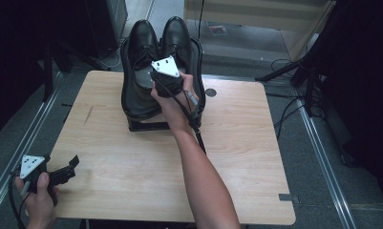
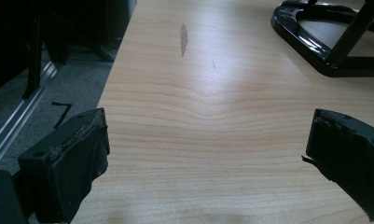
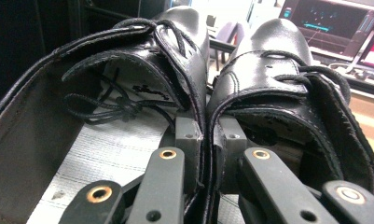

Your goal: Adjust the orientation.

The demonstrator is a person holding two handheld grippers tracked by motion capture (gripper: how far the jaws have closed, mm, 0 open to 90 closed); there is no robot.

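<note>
Two black leather lace-up shoes, the left shoe (image 1: 142, 38) and the right shoe (image 1: 175, 33), stand side by side on a glossy black tray (image 1: 130, 102) at the table's far middle. My right gripper (image 1: 156, 82) reaches into them from behind. In the right gripper view, the right gripper (image 3: 208, 137) is shut, pinching together the inner walls of the left shoe (image 3: 142, 70) and the right shoe (image 3: 273, 60). My left gripper (image 1: 69, 170) hovers low near the table's front left corner. The left gripper (image 2: 208, 154) has its jaws wide open over bare wood.
The wooden table (image 1: 132, 152) has a dark smear (image 1: 89, 114) at its left and a round hole (image 1: 210, 92) right of the tray. The tray's corner (image 2: 310, 44) lies far ahead of the left gripper. Cables and metal rails run along the floor around the table.
</note>
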